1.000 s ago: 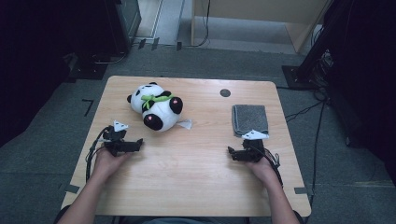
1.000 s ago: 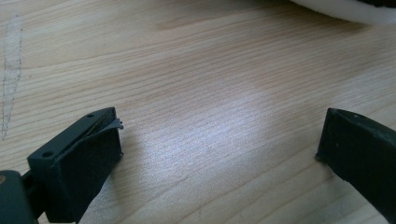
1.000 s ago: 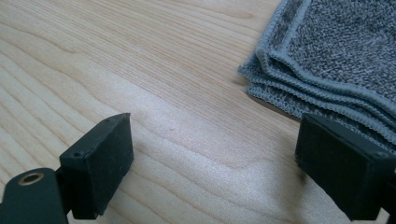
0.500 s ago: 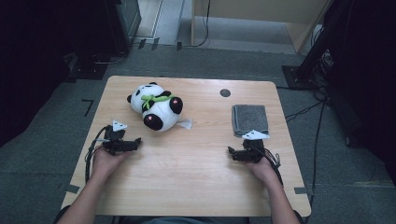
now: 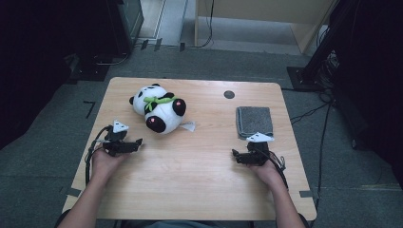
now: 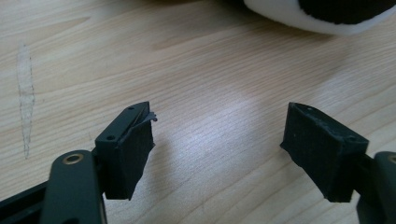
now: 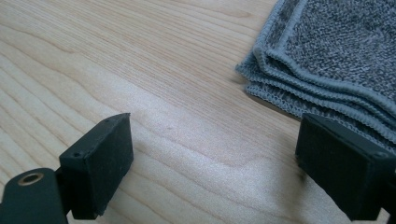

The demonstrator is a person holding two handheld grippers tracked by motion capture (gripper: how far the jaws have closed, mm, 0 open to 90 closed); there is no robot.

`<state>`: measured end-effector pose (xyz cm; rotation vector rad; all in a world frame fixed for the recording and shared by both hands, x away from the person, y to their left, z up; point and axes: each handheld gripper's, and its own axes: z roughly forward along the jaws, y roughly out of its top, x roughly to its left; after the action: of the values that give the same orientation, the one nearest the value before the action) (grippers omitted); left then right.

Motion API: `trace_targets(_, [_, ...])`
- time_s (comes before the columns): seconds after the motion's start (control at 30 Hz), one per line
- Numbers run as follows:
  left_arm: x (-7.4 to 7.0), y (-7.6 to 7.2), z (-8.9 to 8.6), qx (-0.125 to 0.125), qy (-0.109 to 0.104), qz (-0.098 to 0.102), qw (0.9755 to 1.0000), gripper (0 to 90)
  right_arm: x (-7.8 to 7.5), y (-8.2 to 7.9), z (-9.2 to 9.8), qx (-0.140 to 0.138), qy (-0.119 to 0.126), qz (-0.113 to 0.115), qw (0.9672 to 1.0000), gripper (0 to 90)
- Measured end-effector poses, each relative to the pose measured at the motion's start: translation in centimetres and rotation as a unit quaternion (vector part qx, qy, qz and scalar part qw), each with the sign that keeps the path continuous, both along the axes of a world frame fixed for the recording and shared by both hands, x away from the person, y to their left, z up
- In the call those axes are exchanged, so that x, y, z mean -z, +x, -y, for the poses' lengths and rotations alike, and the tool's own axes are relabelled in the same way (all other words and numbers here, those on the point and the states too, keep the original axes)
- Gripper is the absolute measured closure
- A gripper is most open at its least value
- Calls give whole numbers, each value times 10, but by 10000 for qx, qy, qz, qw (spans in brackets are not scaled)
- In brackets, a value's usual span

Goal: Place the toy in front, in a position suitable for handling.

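Panda plush toy (image 5: 158,108) untouched at the far left of the wooden table (image 5: 199,185), just beyond the left gripper (image 5: 135,142).
Left gripper's jaws have just been closing, now part open on bare wood, hand otherwise unmoved. Right gripper (image 5: 236,156) wide open, empty, beside the folded grey towel (image 5: 254,121). Judged: no grasp begun.

left gripper (image 5: 135,142) jaws narrower (nothing between)

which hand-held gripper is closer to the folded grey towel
Right. The right hand-held gripper sits just below the folded grey terry towel's near edge, jaws open and empty. The left hand-held gripper is across the table, beside the panda plush.
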<state>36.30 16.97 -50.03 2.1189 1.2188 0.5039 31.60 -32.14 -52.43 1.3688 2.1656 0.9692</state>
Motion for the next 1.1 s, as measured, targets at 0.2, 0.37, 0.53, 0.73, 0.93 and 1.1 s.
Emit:
trace_targets(0.2, [-8,3,2,191,-331,-176,9991,266,0,0,0,17,5,-11,10000,113])
trace_targets(0.37, [-18,6,-1,174,-698,-166,9973,266,0,0,0,16,0,-8,10000,113])
trace_targets(0.53, [-30,10,-4,224,-732,-109,9970,266,0,0,0,18,-2,-10,10000,112])
trace_targets(0.73, [-43,20,-2,433,-481,-87,9979,266,0,0,0,22,0,-14,10000,112])
trace_targets(0.93, [-60,31,-1,523,-608,-43,9968,266,0,0,0,22,-1,-14,10000,112])
trace_targets(1.1, [-78,45,7,556,-538,33,9970,266,0,0,0,22,-1,-14,10000,112])
